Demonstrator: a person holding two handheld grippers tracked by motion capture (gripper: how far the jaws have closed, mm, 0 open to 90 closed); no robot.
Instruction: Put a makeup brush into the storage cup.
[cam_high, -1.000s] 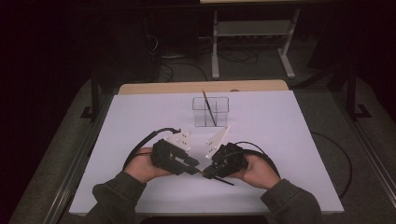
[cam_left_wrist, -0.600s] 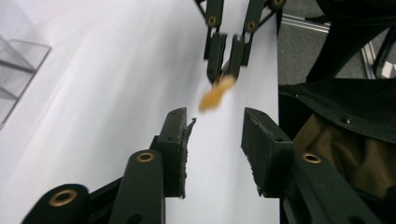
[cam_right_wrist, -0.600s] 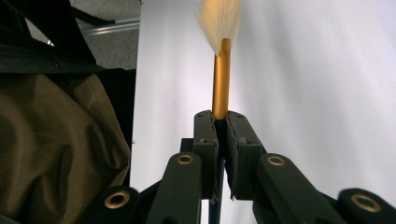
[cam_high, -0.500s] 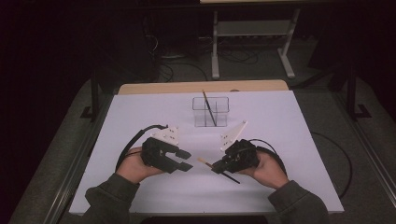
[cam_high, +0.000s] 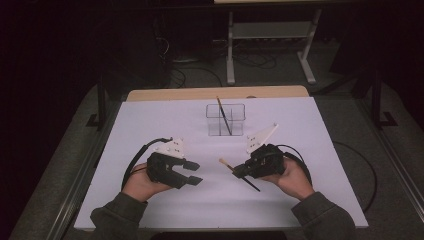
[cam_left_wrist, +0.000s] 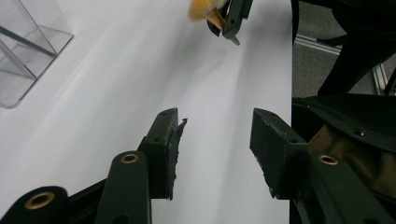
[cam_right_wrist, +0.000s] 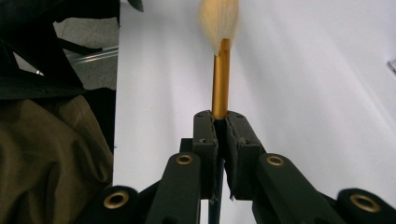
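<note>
Nearest the person, the two hands have drawn apart since a second ago, when both grippers met over one brush at the middle of the table. The left gripper (cam_high: 192, 172) now sits back on the near left with its jaws spread and nothing between them; in the left gripper view its worn, chipped black pads (cam_left_wrist: 173, 149) face bare white surface. That suggests the hand-over is done and the brush now belongs to the right side alone.

The right gripper (cam_high: 239, 171) is clamped on the brush (cam_high: 235, 171), which lies near the middle of the table, just right of centre, tip pointing left and slightly far. In the right gripper view the jaws are pressed tight around a smooth gold metal ferrule (cam_right_wrist: 221, 79), with a soft, pale, fanned tuft of bristles beyond it; the thin dark handle trails back toward the near right.

The table (cam_high: 150, 125) is a flat matte white sheet. Farther off stands a clear plastic holder (cam_high: 239, 111), square and divided into compartments, with a second brush (cam_high: 223, 116) leaning in it. Likely next is carrying the held brush there.
</note>
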